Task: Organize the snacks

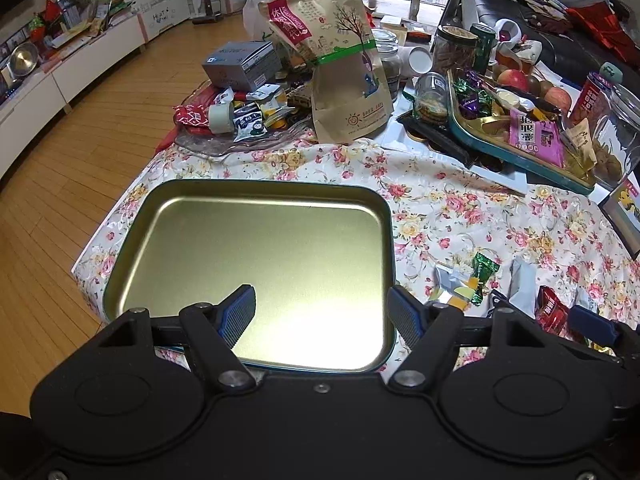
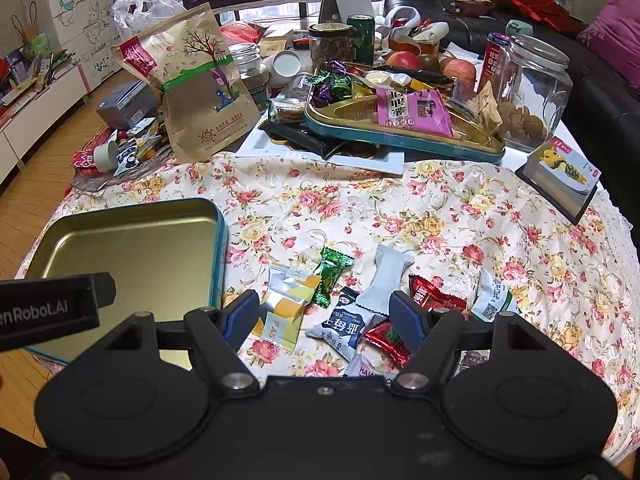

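Note:
An empty gold tin tray with a teal rim (image 1: 256, 248) (image 2: 132, 248) lies on the floral tablecloth at the near left. My left gripper (image 1: 322, 312) hovers open over the tray's near edge, holding nothing. Several wrapped snacks lie to the tray's right: a green candy (image 2: 331, 274) (image 1: 483, 276), a silver-and-yellow packet (image 2: 287, 300) (image 1: 452, 286), a white packet (image 2: 386, 276), a blue-grey packet (image 2: 344, 330) and red packets (image 2: 434, 298). My right gripper (image 2: 325, 318) is open just above this pile, with the blue-grey packet between its fingers' line but not gripped.
A second teal tray (image 2: 404, 136) heaped with candy sits at the back on a white board. A tall brown paper snack bag (image 2: 200, 92), jars (image 2: 528, 92), apples, a grey box (image 1: 242, 64) and a small booklet (image 2: 560, 176) crowd the table's far half. The wooden floor drops off at left.

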### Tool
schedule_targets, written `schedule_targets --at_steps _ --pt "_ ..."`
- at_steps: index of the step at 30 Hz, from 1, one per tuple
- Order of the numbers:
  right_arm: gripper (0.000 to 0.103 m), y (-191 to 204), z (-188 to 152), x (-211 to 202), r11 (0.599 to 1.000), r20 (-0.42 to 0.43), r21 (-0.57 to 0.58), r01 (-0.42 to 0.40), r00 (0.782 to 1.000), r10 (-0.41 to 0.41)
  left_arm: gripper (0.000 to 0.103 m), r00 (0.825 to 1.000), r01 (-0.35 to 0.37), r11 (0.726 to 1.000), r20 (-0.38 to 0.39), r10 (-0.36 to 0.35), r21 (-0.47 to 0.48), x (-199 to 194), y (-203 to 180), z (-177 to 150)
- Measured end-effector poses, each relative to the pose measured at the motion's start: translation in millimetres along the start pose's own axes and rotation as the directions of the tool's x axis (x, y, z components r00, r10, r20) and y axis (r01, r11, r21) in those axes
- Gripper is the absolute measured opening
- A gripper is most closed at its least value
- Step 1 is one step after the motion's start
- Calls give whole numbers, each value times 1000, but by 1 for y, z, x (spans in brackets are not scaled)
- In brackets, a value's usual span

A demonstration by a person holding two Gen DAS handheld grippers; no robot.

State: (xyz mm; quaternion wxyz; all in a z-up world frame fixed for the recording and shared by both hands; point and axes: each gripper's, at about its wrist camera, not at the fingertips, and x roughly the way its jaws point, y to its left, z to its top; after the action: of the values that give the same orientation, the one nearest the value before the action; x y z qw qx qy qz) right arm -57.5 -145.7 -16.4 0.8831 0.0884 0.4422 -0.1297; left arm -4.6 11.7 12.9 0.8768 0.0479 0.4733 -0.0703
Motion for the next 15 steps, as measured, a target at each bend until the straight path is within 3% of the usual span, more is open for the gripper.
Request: schedule_targets --at_steps 10,15 --pt "74 1 -1 1 1000 -8 -10 -1 1000 1 74 1000 22 1000 -3 -22 11 -1 -2 -1" --pt "74 2 -1 2 1000 -6 -11 -2 1000 1 74 1000 26 999 -9 -26 -34 0 3 -1"
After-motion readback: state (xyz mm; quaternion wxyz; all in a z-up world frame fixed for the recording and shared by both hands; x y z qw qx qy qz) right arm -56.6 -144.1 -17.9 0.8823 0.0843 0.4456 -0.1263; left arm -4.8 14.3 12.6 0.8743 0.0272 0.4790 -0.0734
